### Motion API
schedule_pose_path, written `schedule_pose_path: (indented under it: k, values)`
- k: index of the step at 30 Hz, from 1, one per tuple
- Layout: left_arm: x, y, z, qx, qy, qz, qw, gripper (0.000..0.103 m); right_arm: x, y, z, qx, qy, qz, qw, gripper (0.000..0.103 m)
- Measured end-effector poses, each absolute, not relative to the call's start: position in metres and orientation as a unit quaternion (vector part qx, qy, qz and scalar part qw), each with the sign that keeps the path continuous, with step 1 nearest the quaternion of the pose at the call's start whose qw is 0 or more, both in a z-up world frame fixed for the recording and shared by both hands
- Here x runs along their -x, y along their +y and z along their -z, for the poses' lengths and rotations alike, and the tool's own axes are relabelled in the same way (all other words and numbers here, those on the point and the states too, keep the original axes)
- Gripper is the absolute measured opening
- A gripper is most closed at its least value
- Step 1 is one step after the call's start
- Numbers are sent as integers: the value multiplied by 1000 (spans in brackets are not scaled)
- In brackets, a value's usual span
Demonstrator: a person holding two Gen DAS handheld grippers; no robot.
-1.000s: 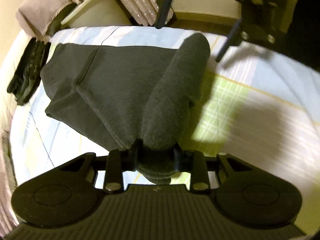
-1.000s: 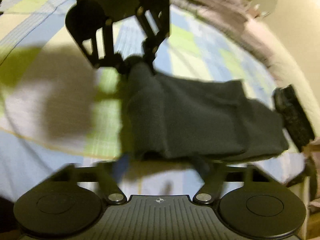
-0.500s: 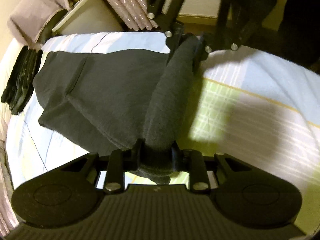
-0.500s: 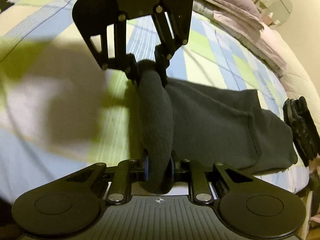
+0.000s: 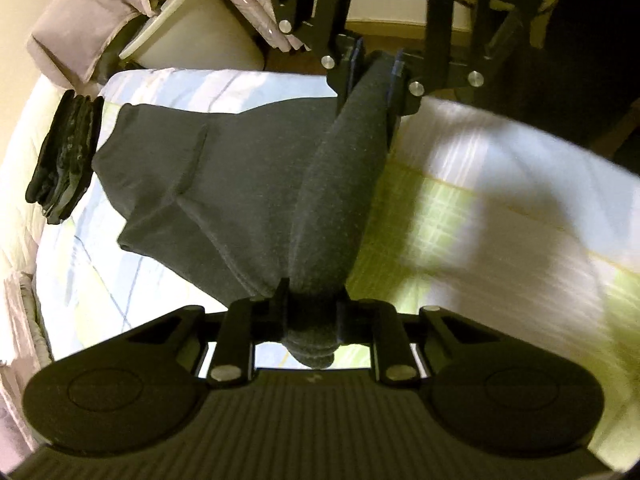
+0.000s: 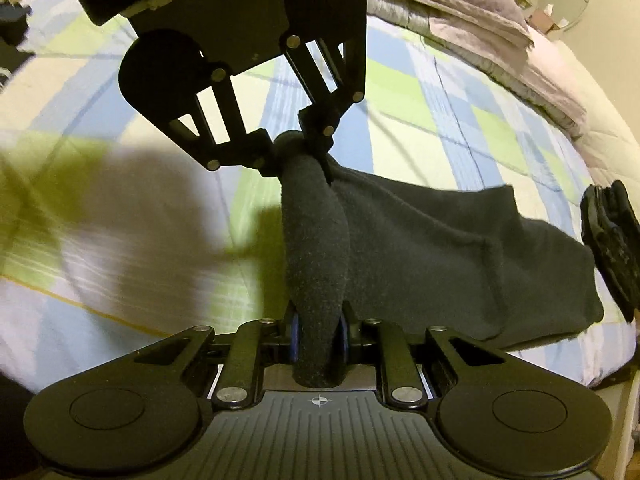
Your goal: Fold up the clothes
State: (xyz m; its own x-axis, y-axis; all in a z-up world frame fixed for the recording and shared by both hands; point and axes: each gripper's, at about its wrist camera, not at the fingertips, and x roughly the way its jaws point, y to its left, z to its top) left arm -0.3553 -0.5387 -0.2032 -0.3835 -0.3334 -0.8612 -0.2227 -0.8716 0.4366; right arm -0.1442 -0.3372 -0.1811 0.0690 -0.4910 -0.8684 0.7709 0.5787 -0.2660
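Charcoal fleece garment (image 5: 256, 184): one edge rolled taut between left tongs (image 5: 312, 316) and right tongs (image 6: 318, 340), both clamped on it; remainder draped on checked bedsheet (image 6: 432, 104).

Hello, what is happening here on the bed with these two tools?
A person is folding a dark grey garment on a checked bedsheet. The left gripper and the right gripper each have their jaws shut on one end of the same bunched edge, which stretches between them above the bed. The left jaws have just been closing on the cloth. The rest of the garment lies on the sheet, near a small black bundle.
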Motion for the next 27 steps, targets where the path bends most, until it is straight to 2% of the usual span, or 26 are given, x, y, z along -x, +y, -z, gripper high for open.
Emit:
schedule_pose_path:
  k: [8, 18, 22, 27]
  values:
    - [367, -565, 142, -570, -190, 799, 7, 16, 173, -347, 117, -217, 473, 401, 754, 17]
    - [481, -719, 59, -584, -130, 801, -32, 17, 333, -455, 54, -334, 364, 392, 776, 17]
    - [538, -794, 57, -596, -109, 794, -47, 18, 417, -521, 51, -380, 315, 382, 781, 17]
    - [613, -883, 90, -609, -74, 786, -81, 18, 519, -593, 77, -428, 283, 382, 769, 17]
